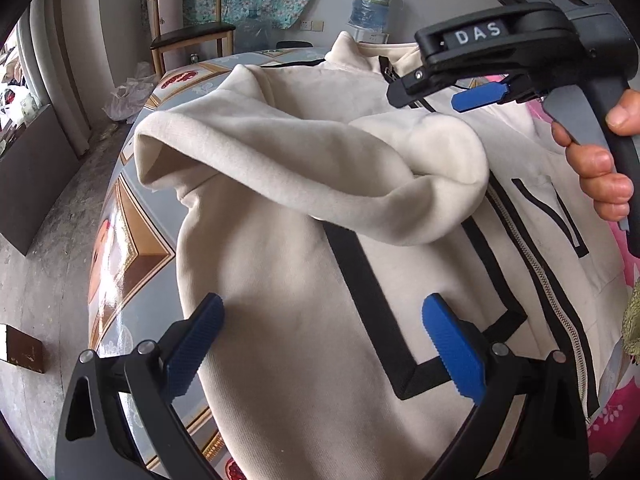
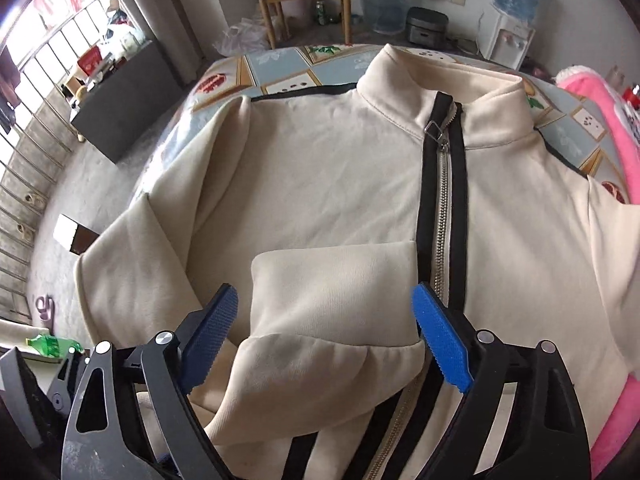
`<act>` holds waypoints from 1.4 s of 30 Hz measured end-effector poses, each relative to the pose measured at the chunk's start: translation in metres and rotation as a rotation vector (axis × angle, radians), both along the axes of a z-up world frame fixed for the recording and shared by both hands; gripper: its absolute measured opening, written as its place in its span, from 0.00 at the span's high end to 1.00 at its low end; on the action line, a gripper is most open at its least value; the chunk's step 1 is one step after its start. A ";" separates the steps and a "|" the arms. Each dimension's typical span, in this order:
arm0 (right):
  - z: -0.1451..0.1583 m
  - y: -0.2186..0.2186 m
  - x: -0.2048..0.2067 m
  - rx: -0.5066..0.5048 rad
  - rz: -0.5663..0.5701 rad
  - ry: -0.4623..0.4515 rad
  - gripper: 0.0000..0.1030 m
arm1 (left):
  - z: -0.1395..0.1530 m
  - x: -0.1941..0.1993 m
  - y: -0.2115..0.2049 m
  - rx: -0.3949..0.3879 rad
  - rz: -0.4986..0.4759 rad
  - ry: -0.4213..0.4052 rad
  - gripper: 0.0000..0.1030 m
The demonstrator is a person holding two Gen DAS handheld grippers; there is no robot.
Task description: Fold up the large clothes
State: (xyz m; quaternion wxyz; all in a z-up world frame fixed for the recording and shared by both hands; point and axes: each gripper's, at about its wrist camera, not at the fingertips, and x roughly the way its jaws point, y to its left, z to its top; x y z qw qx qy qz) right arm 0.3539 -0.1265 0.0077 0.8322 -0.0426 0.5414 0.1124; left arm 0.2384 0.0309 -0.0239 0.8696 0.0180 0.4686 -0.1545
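Blue ribbed pads stand wide apart on both tools. The left gripper [image 1: 322, 344] is open with nothing between its jaws, poised above the lower front of the cream zip jacket [image 1: 312, 320]. The right gripper [image 2: 326, 340] is open as well; the sleeve cuff [image 2: 334, 292] lies in the gap between its pads, but neither pad presses on it, so I judge it released or not yet taken rather than gripped.

The jacket lies front-up and zipped on the desk [image 2: 276, 64], which wears a glossy patterned cover; its collar [image 2: 400, 80] points to twelve o'clock. As to progress, I judge the folding barely begun: the sleeve [image 1: 280, 168] on the nine o'clock side is brought across the chest toward the zipper [image 2: 442, 216], while the sleeve at three o'clock is spread outward and the body is unfolded at full length. That second sleeve and the lengthwise folds are left.

The left wrist view shows the folded sleeve from the side, bulging and not flat, with its open cuff end near the zipper. It also shows the right tool from outside at one o'clock, with the person's right hand [image 1: 604, 168] on its handle. The right wrist view alone shows the whole chest, both shoulders, the pink cloth [image 2: 608, 128] at three o'clock, and a green bottle [image 2: 50, 345] at eight o'clock.
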 end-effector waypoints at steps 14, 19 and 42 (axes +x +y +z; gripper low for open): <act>0.050 -0.041 -0.011 0.157 -0.076 -0.177 1.00 | -0.002 0.001 -0.007 0.051 0.020 -0.002 0.05; 0.104 -0.087 -0.049 0.431 -0.057 -0.398 1.00 | -0.002 0.005 -0.008 0.048 0.035 0.002 0.05; 0.048 -0.126 -0.057 0.297 -0.102 -0.126 0.31 | -0.003 0.004 -0.010 0.063 0.041 -0.004 0.05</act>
